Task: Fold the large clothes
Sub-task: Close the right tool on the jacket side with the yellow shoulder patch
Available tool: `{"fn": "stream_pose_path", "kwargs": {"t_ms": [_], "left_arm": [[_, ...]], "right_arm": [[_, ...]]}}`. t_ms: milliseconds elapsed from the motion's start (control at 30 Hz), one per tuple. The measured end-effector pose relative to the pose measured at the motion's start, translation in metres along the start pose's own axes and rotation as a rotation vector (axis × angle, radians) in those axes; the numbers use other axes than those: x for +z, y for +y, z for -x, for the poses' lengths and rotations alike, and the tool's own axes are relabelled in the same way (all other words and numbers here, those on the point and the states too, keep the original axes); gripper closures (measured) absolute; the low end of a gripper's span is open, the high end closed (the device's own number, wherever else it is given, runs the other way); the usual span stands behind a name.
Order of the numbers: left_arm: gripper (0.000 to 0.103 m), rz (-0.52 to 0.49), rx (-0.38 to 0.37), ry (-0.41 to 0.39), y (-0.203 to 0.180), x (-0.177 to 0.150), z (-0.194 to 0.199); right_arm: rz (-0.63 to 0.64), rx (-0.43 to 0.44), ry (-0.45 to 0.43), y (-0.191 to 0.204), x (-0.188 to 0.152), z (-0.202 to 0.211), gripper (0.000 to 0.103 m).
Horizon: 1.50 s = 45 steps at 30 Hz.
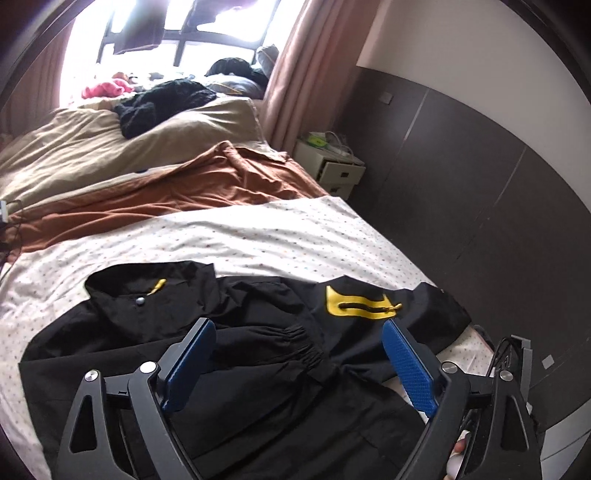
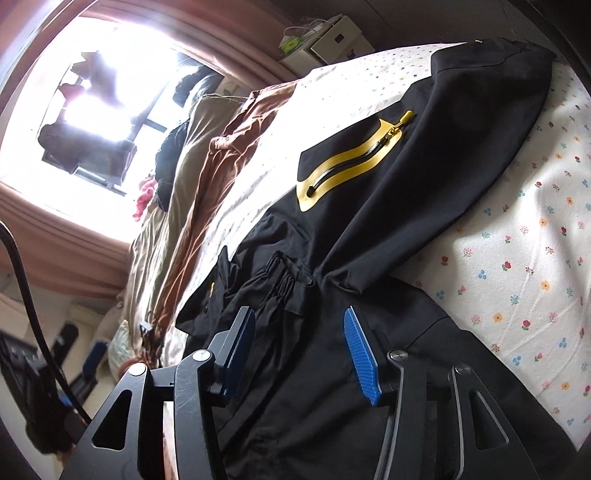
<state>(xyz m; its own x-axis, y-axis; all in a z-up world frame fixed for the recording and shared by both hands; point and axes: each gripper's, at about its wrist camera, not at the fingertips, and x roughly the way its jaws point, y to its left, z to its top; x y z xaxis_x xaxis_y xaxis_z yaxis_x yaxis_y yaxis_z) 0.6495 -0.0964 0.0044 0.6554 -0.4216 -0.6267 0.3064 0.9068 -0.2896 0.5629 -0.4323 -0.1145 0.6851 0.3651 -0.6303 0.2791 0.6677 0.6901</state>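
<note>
Both my left gripper (image 1: 299,354) and right gripper (image 2: 299,347) hover with jaws released over the black jacket (image 1: 258,332) low-centre on the bed (image 1: 258,236), where a shallow pinch could drag its folded sleeve (image 2: 424,177) askew.

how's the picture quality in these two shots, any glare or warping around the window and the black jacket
Left wrist view: the window is blown out white, the edges bend like a fisheye, and the black jacket loses fold detail in shadow. Right wrist view: the window glares too, the whole scene sits tilted, the bed sheet is sharp, and the far left corner is dark and blurry.
</note>
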Motion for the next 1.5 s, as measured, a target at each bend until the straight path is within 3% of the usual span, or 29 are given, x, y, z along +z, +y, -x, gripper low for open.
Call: {"fn": "stream_pose_path", "kwargs": {"t_ms": [400,733,1000,1400,1500], "left_arm": [[0.011,0.153,0.220,-0.041,0.090,-0.072,0.081],[0.011,0.271,0.333,-0.038,0.140,-0.154,0.126],[0.011,0.350,0.378,-0.029,0.174,-0.202,0.132],[0.011,0.386,0.436,0.012,0.203,-0.230,0.121],[0.011,0.392,0.436,0.018,0.207,-0.233,0.120]], "right_arm": [[0.022,-0.048,-0.040,-0.021,0.019,0.013,0.052],[0.040,-0.126,-0.096,-0.063,0.047,0.039,0.052],[0.011,-0.168,-0.139,-0.105,0.070,0.050,0.052],[-0.060,-0.162,-0.167,-0.155,0.092,0.020,0.052],[-0.073,-0.137,-0.202,-0.162,0.098,0.015,0.058]]}}
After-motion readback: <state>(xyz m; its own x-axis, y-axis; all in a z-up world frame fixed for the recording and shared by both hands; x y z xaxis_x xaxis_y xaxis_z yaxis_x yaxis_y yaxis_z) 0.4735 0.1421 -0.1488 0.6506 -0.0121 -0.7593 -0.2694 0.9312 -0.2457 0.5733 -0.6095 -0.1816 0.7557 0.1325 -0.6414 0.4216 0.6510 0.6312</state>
